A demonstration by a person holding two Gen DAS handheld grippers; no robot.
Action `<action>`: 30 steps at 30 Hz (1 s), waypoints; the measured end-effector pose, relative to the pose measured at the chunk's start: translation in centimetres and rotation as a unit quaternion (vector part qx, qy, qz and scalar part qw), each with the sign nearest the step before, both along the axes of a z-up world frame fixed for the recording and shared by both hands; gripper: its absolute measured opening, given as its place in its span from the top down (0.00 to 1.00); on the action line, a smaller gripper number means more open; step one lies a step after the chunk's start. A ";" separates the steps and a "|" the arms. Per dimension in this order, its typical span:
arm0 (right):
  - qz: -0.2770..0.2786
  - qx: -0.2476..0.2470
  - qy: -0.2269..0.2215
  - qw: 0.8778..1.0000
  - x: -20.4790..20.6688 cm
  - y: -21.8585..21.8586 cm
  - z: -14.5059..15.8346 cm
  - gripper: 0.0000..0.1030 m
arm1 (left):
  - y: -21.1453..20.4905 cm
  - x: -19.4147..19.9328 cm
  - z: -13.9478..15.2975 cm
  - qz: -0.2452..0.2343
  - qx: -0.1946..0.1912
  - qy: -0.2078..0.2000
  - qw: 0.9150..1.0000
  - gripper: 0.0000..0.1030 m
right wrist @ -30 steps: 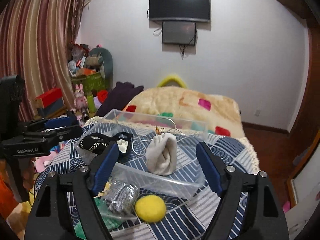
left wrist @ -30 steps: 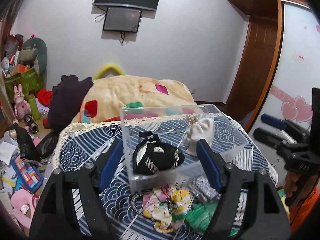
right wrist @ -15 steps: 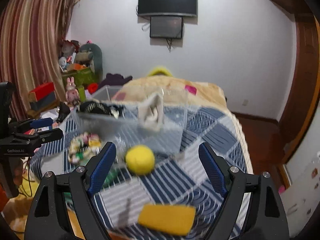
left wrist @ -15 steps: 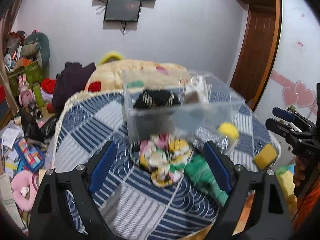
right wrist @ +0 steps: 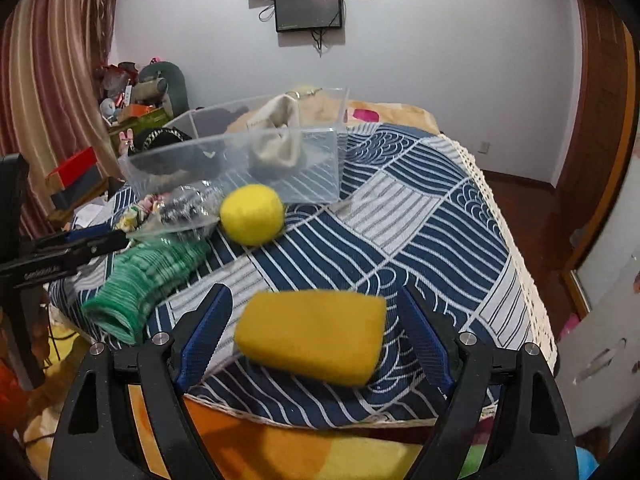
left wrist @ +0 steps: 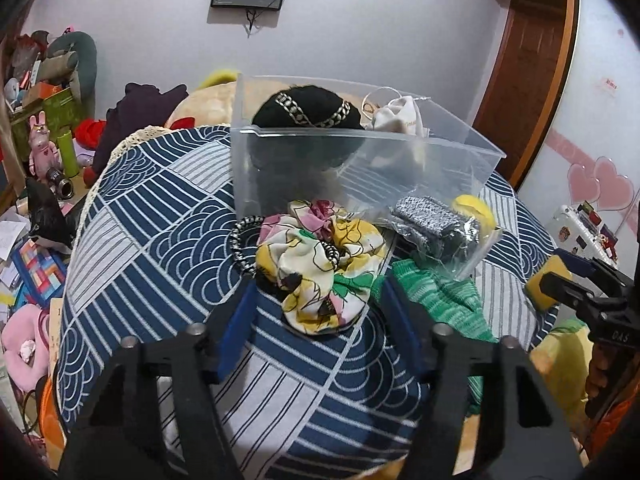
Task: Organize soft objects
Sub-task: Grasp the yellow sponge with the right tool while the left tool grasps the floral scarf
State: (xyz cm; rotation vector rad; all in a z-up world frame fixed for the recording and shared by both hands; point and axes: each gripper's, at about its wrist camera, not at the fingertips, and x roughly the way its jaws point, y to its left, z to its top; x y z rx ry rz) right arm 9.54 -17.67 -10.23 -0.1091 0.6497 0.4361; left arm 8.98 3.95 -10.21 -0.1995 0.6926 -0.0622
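A clear plastic bin [left wrist: 420, 152] on the blue patterned tablecloth [left wrist: 160, 208] holds a black pouch [left wrist: 308, 110] and a cream pouch [left wrist: 396, 120]. In front of it lie a floral scrunchie [left wrist: 320, 264], a bagged grey item [left wrist: 436, 228], a green knit cloth [left wrist: 440, 296] and a yellow ball [right wrist: 252, 214]. My left gripper [left wrist: 320, 320] is open, straddling the near edge of the scrunchie. My right gripper [right wrist: 316, 324] is open around a yellow sponge [right wrist: 312, 336] at the table's near edge; contact unclear.
A bed with a yellow blanket [right wrist: 384, 114] stands behind the table. Toys and boxes crowd the floor and shelf at left [left wrist: 40, 152]. A wooden door [left wrist: 532, 64] is at right. The cloth's lace edge [right wrist: 516, 264] drops off on the right.
Both grippers pulled back from the bin and dropped lower. The left now sits at the scrunchie, the right at the yellow sponge. The bin's contents have not moved.
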 end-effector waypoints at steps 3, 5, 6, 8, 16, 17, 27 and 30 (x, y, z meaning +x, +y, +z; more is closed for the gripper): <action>0.000 0.005 0.010 1.000 0.1 -0.2 -0.4 0.22 | -0.3 0.3 -0.6 -0.004 0.001 0.007 1.000 0.55; -0.001 0.009 0.018 1.000 0.2 -0.4 -0.7 0.30 | -0.5 0.3 -1.0 -0.005 0.004 0.009 1.000 0.63; 0.000 0.011 0.022 1.000 0.2 -0.4 -0.9 0.33 | -0.6 0.1 -1.2 -0.005 0.008 0.007 1.000 0.65; 0.001 0.019 0.026 0.999 0.3 -0.5 -1.1 0.36 | -0.8 -0.2 -1.1 -0.005 0.015 0.000 1.000 0.74; 0.000 0.030 0.003 1.000 -0.6 -1.0 0.3 0.39 | -0.9 -1.7 0.3 -0.013 0.017 -0.036 0.999 0.84; 0.000 0.031 0.001 1.000 -0.5 -1.0 0.5 0.39 | -0.8 -1.9 0.7 -0.013 0.016 -0.043 0.999 0.84; 0.010 0.050 -0.045 0.998 -0.3 0.1 3.5 0.39 | -0.8 -3.0 5.3 -0.023 0.007 -0.105 0.994 0.85; 0.014 0.057 -0.061 0.996 0.2 0.6 4.6 0.39 | -0.7 -3.2 6.6 -0.028 0.004 -0.122 0.992 0.85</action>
